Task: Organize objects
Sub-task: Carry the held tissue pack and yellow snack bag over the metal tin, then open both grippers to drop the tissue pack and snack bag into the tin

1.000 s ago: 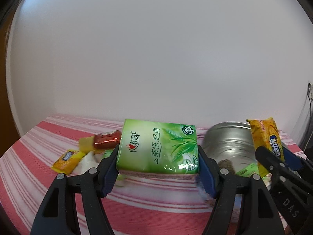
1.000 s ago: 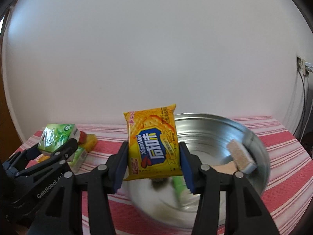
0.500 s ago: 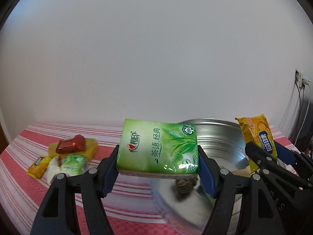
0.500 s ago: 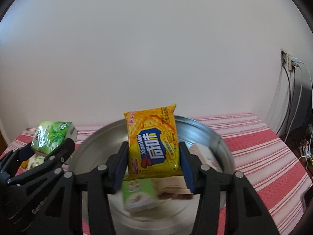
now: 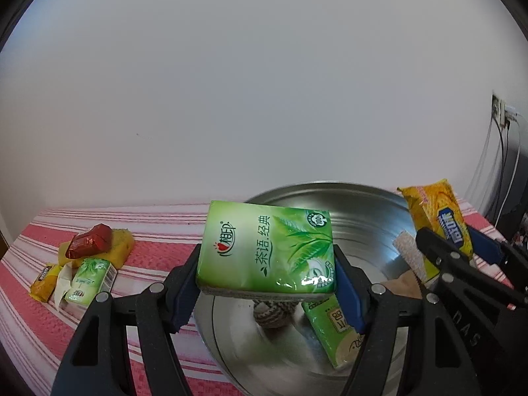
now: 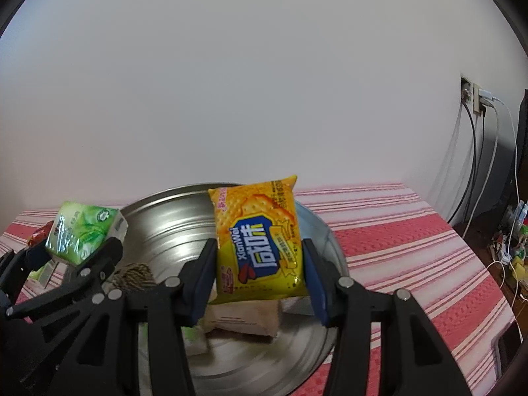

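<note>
My left gripper (image 5: 265, 283) is shut on a green tissue pack (image 5: 267, 247), held above the near left rim of a large steel bowl (image 5: 359, 211). My right gripper (image 6: 259, 274) is shut on a yellow biscuit packet (image 6: 259, 237) over the same bowl (image 6: 171, 217). Each gripper shows in the other view: the biscuit packet (image 5: 435, 221) at the right, the tissue pack (image 6: 84, 231) at the left. Inside the bowl lie a twine ball (image 5: 270, 310), a green sachet (image 5: 333, 326), a wafer (image 5: 409, 254) and pale wrapped items (image 6: 244, 320).
On the red-and-white striped cloth (image 5: 155, 244), left of the bowl, sit a red wrapped candy (image 5: 89, 246) on a yellow sponge (image 5: 122, 247), a small green carton (image 5: 90, 275) and a small yellow packet (image 5: 43, 280). Cables hang from a wall socket (image 6: 475, 95) at far right.
Both grippers have carried their packs rightward over the bowl, which now fills the lower middle of both views. The loose items on the cloth have slid to the left edge.
</note>
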The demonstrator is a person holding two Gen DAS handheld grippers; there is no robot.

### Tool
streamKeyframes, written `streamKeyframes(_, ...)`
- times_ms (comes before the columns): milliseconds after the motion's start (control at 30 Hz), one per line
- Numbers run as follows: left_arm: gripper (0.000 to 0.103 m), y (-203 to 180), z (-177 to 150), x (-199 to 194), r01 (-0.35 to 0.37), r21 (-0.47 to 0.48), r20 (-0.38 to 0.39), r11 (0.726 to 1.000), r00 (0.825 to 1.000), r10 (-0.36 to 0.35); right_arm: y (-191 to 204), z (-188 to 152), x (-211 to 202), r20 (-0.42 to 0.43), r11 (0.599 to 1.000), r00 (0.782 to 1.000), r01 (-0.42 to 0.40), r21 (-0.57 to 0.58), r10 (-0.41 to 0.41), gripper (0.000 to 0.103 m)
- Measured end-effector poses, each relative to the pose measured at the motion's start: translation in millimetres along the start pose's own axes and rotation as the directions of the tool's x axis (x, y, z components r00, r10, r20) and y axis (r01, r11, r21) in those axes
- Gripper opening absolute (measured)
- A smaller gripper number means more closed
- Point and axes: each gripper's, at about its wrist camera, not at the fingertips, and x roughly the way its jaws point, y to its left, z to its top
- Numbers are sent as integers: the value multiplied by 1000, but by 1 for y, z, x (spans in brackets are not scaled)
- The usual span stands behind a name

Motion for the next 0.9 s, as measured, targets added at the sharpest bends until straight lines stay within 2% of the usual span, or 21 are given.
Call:
streamKeyframes(700, 74, -15, -5, 11, -5, 25, -48, 1000, 999, 6, -19, -9, 38, -69, 1000, 997, 19, -2, -20, 50)
streamKeyframes(833, 80, -16, -3, 8, -18, 34, -28, 999, 999, 19, -21, -9, 41, -69, 1000, 998, 13, -1, -13, 51)
streamKeyframes(900, 86, -9, 0, 4, -47, 26, -2, 999, 999, 47, -24, -9, 39, -47, 999, 998, 36, -4, -36, 57)
